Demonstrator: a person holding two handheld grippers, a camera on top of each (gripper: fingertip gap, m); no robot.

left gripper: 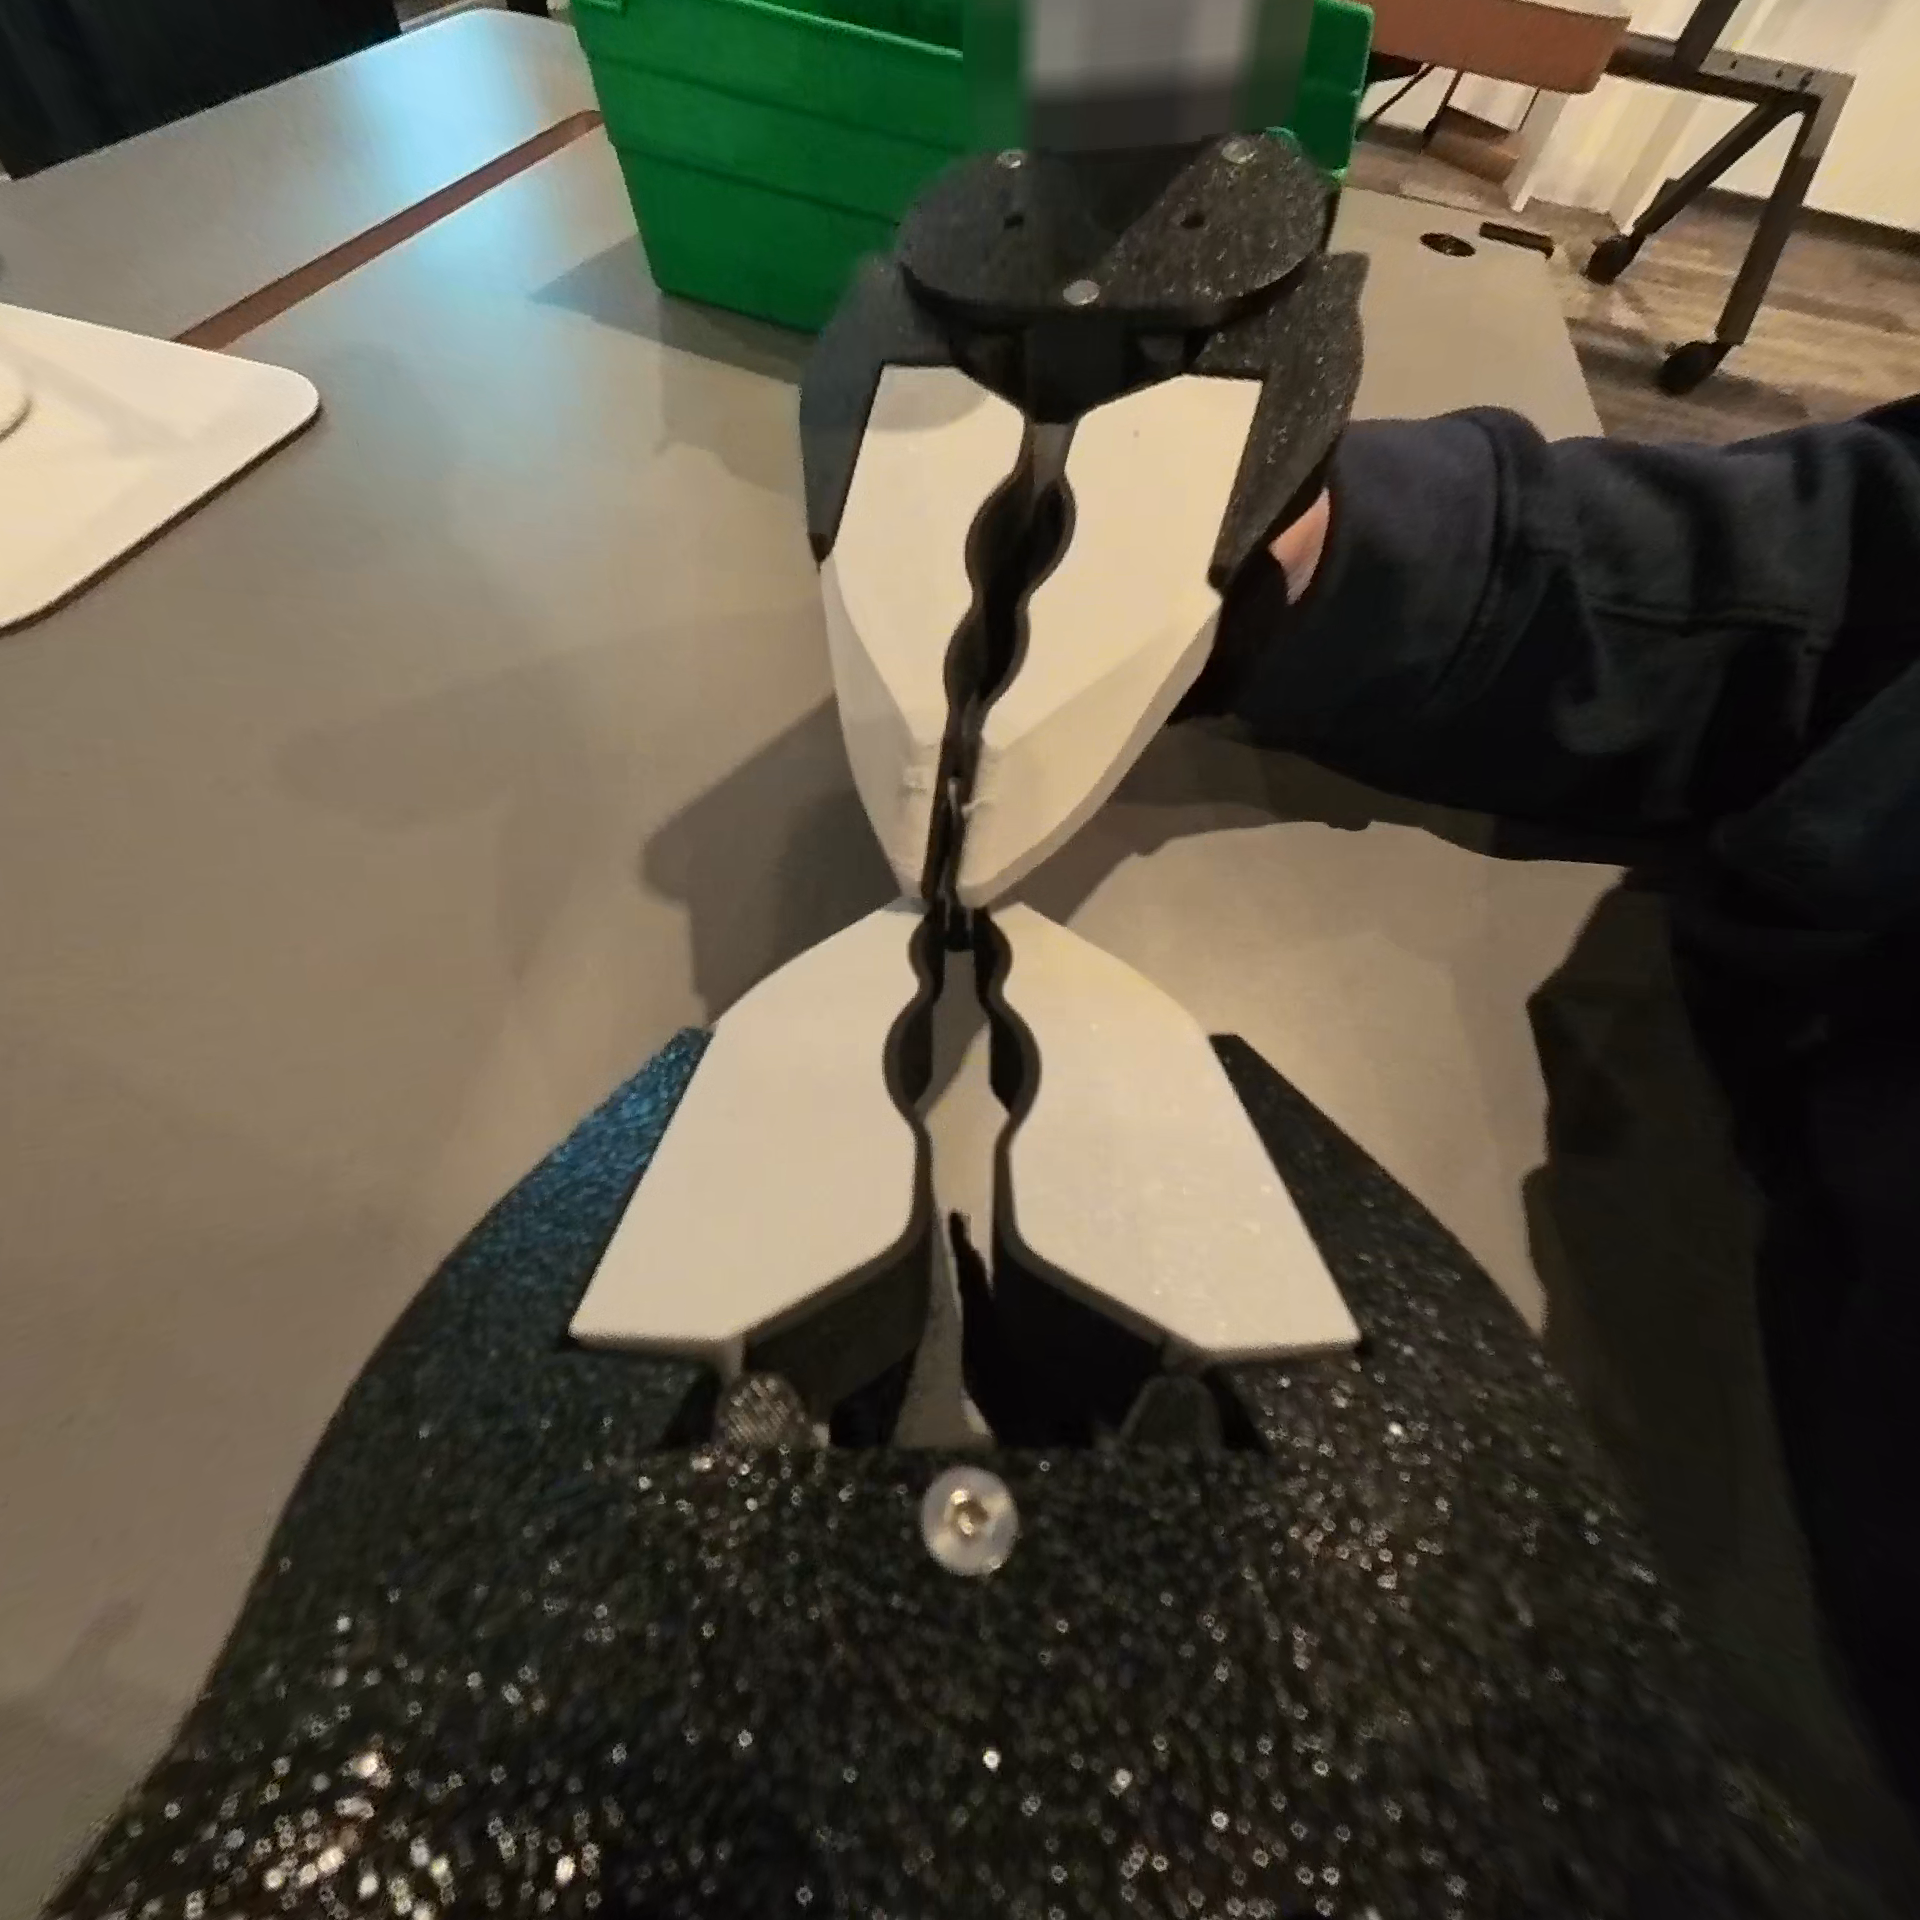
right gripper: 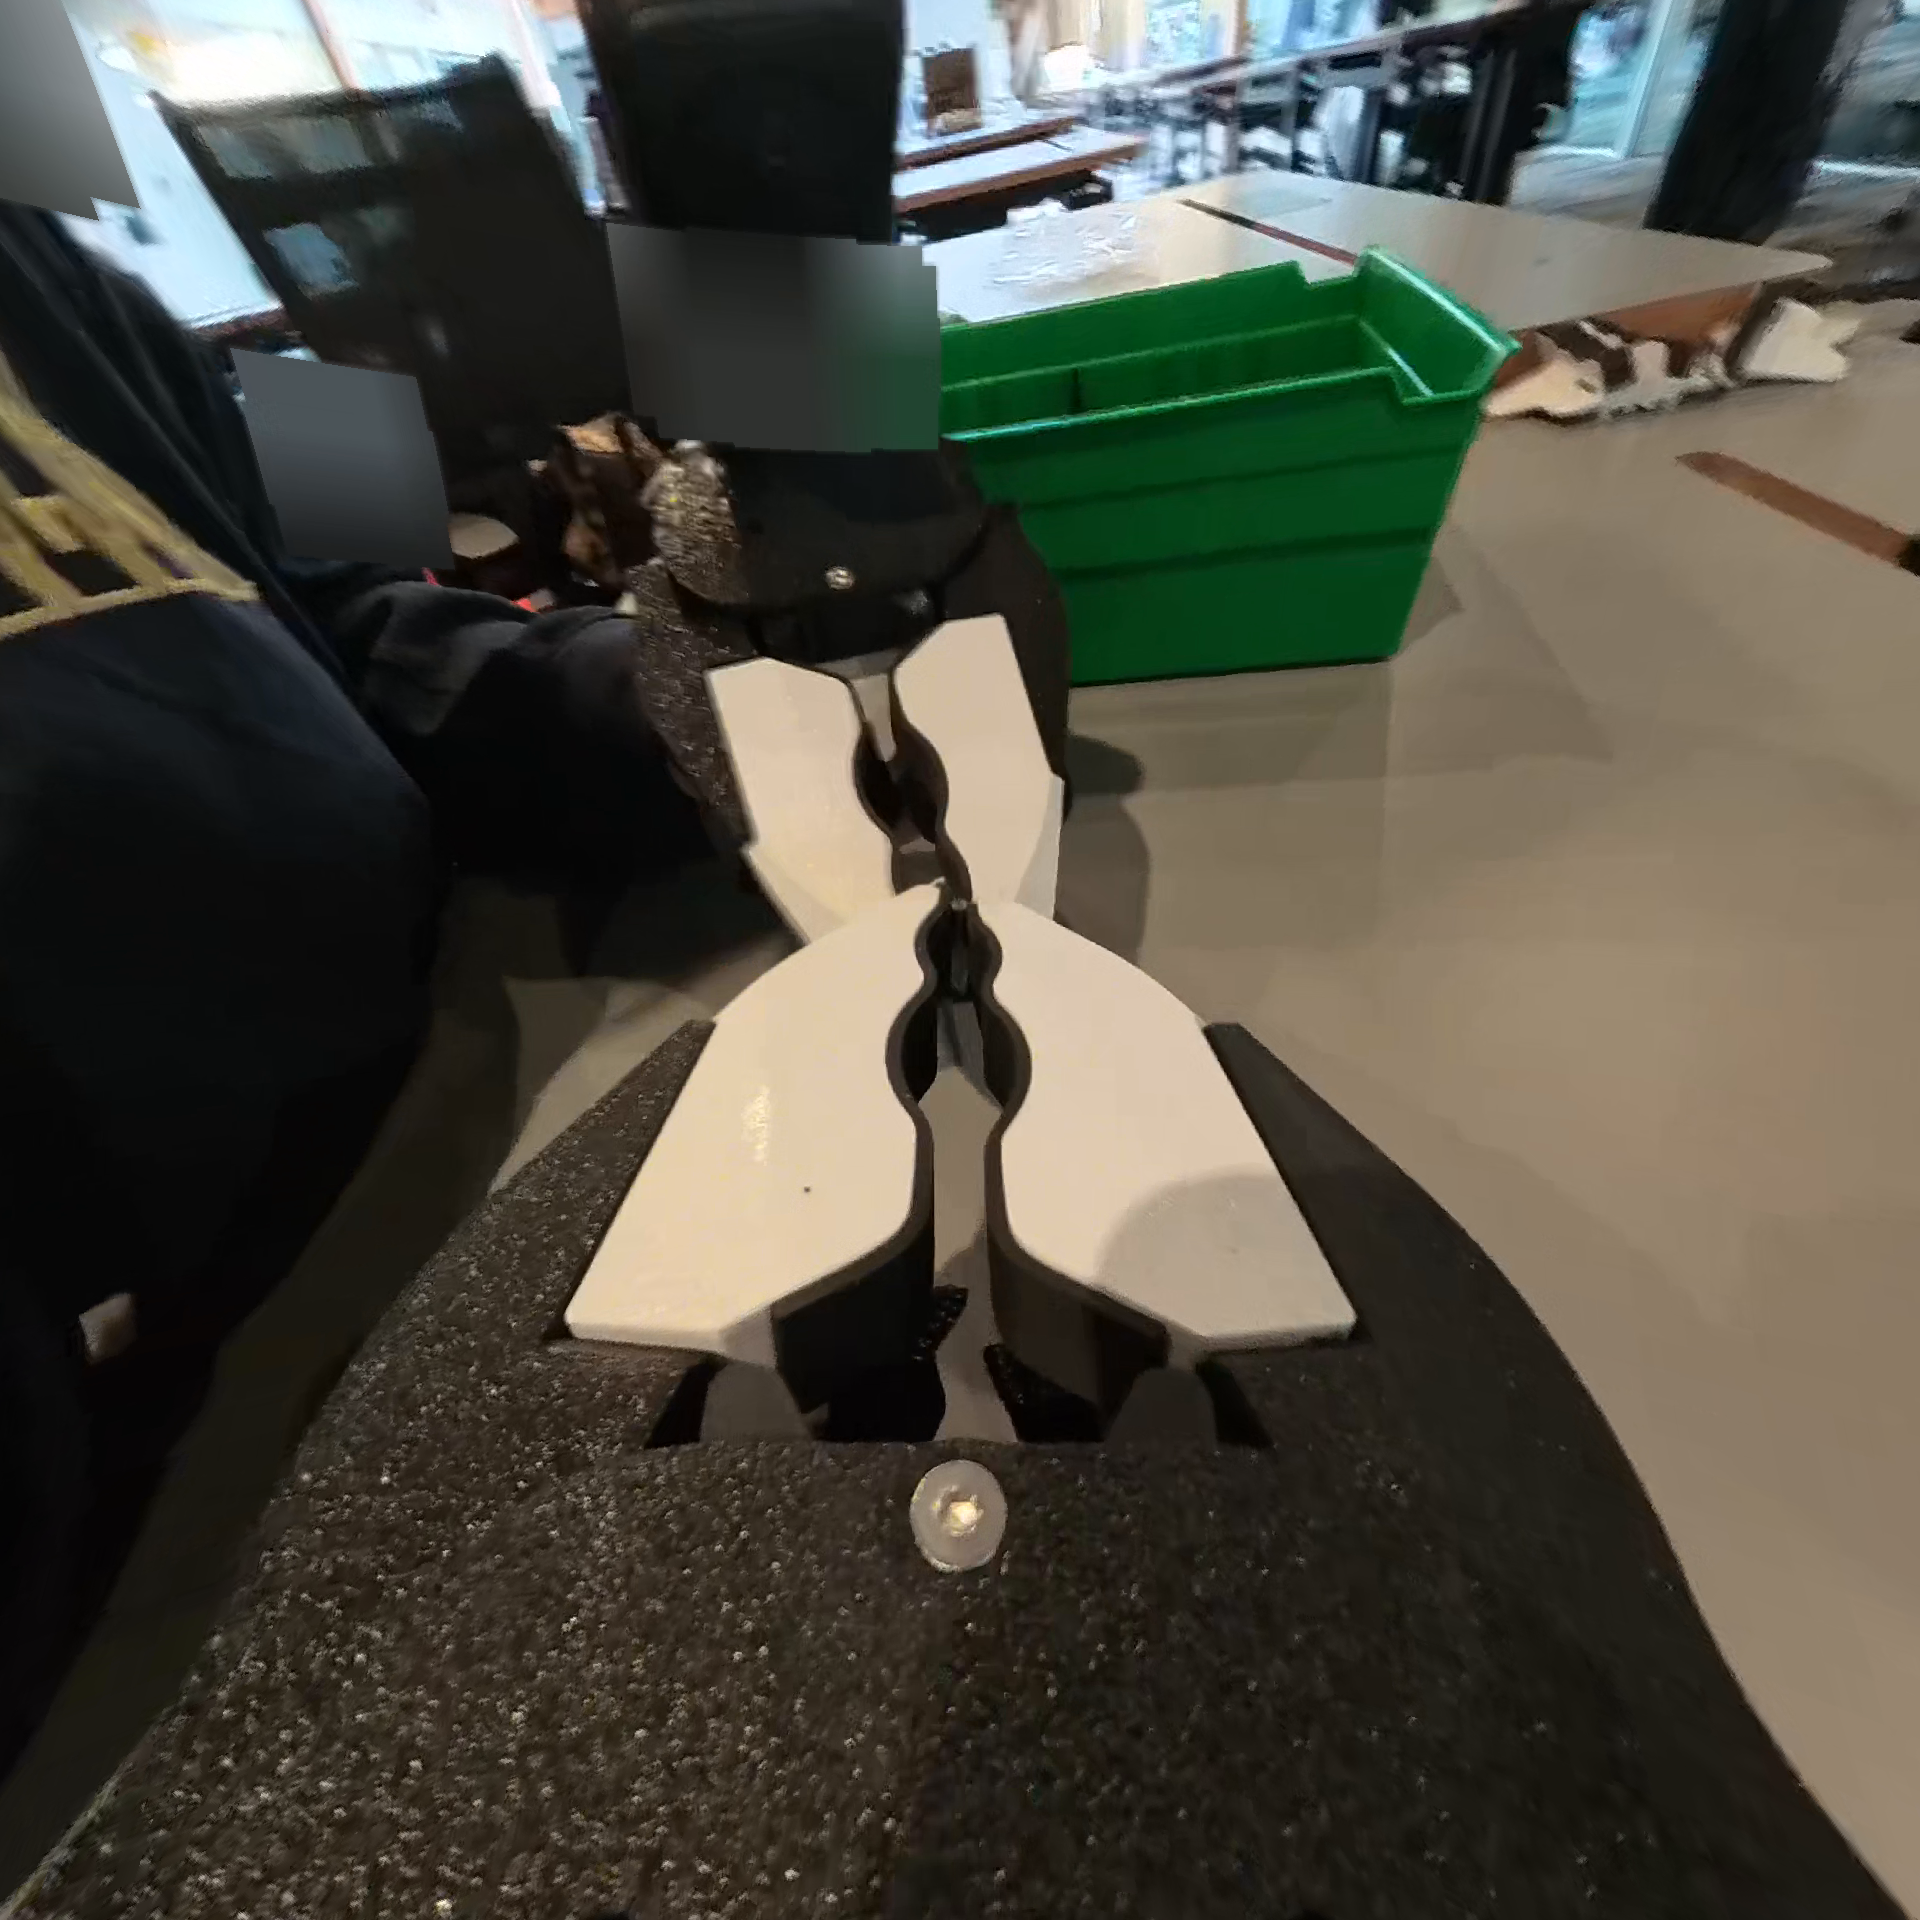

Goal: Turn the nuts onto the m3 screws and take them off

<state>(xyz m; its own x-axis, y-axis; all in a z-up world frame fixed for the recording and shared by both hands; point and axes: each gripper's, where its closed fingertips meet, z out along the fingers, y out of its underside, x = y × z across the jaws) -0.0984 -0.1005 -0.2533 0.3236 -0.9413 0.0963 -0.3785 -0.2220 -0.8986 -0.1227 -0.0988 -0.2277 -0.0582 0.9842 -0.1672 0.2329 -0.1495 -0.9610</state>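
Left tongs (left gripper: 954,920) and right tongs (right gripper: 956,914) meet tip to tip, both pinched

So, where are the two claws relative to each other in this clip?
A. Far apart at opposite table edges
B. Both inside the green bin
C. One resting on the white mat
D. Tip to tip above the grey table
D: the left claw and the right claw meet nose to nose above the grey table, with the green bin behind them.

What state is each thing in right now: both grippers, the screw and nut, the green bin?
Left gripper: fingers nearly shut, tip to tip with the right one above the grey table.
Right gripper: fingers shut at the tips.
Screw and nut: too small to make out between the tips.
Green bin: upright, open-topped, contents not visible.
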